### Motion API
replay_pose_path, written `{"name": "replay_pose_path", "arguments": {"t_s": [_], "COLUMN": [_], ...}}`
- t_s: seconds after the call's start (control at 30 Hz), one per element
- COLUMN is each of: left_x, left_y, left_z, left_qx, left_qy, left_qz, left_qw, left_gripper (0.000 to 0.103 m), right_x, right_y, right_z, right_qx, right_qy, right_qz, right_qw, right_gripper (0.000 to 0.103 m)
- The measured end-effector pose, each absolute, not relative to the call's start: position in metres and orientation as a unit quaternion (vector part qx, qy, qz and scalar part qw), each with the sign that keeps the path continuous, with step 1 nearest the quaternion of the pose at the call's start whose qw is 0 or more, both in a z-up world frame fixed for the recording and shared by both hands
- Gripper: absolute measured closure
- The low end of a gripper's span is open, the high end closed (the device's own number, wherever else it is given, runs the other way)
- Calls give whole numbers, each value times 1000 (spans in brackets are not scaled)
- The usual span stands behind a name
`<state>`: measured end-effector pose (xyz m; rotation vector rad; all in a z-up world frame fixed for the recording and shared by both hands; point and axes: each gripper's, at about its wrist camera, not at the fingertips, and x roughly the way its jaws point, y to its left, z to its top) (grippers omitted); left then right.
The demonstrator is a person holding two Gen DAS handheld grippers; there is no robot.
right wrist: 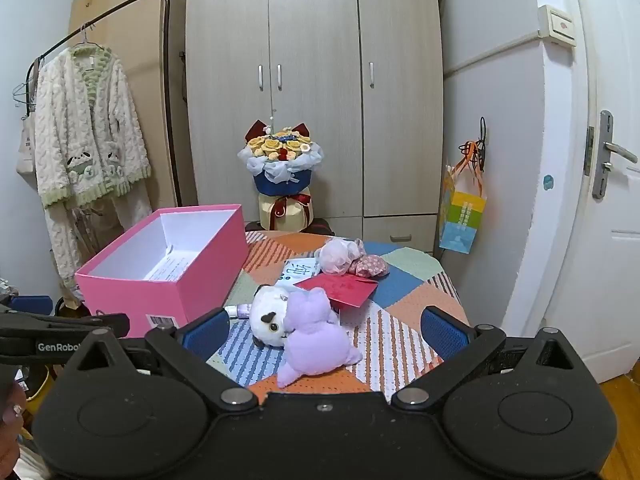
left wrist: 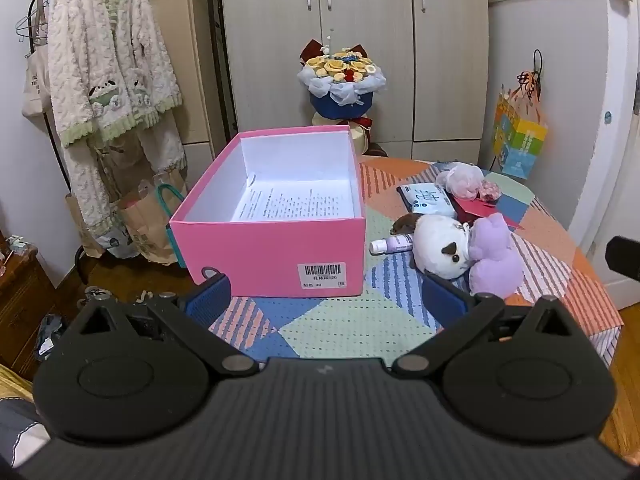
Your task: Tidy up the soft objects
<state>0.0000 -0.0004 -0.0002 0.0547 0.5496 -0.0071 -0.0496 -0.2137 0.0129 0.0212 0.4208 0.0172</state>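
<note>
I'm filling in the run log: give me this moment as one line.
stage: start | left gripper: open, empty | right gripper: open, empty | pink box: holds only paper | purple plush, white plush: on table

Pink shoebox (left wrist: 276, 252), white inside. Tablecloth (left wrist: 340, 328): patchwork of blue, mint and orange, striped and dotted. Near right: white plush toy (right wrist: 268, 316) with brown patches; lilac plush toy (right wrist: 316, 340). Far right: red envelope (right wrist: 344, 290). Gripper pads (left wrist: 210, 300) blue.

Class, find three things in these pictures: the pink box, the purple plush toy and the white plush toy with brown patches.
pink box (left wrist: 276, 252), left wrist view, on its near outer wall.
purple plush toy (right wrist: 316, 338), right wrist view, on its body.
white plush toy (left wrist: 438, 240), left wrist view, on its round white body.
</note>
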Motion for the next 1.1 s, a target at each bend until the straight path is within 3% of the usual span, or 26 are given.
{"name": "replay_pose_path", "arguments": {"t_s": [0.63, 1.1], "left_x": [3, -19], "left_y": [0, -4], "left_z": [-16, -16], "left_qx": [17, 49], "left_qy": [289, 237], "left_qz": [-8, -49], "left_qw": [957, 969], "left_gripper": [0, 0], "right_x": [-47, -53], "right_y": [-215, -220], "right_z": [6, -1], "right_qx": [9, 5], "right_qy": [223, 229], "right_qz": [10, 9], "right_qw": [975, 973], "right_gripper": [0, 0]}}
